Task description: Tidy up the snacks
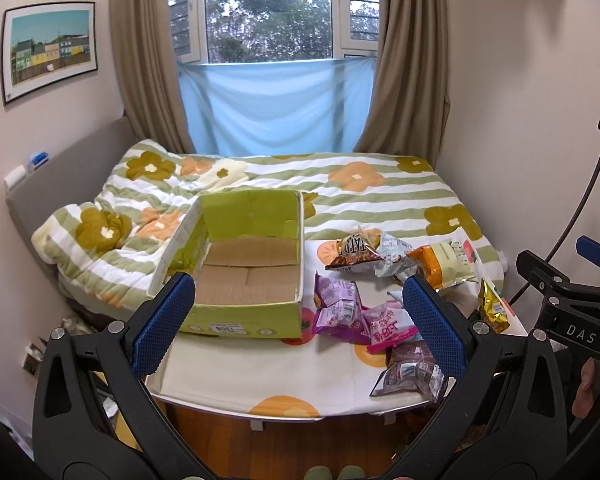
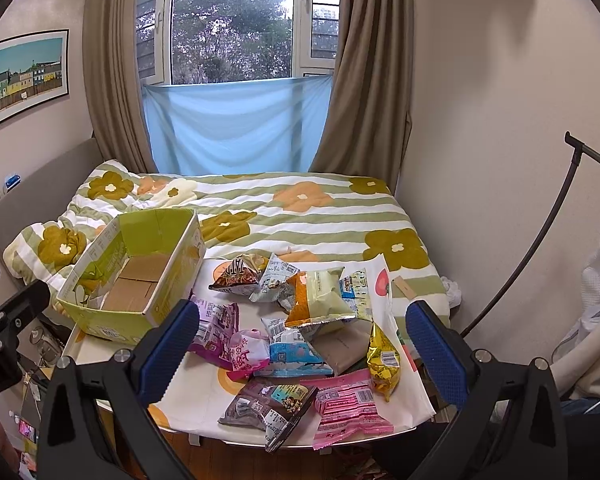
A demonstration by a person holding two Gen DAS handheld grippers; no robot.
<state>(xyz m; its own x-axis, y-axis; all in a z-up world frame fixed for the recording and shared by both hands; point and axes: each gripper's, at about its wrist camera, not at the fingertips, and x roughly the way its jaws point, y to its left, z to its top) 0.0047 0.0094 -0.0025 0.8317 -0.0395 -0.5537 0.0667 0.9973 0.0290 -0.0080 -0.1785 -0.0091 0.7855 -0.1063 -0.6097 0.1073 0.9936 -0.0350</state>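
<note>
Snacks sit piled on the table right beside the empty green box, handy for loading. Left gripper and right gripper both hover spread wide, holding nothing.

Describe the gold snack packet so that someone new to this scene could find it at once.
Start at the green cardboard box on the small table at the foot of the bed; the snack pile lies to its right. At the pile's right edge lies the gold packet, the only shiny metallic foil one, beside the pink striped packet.
</note>
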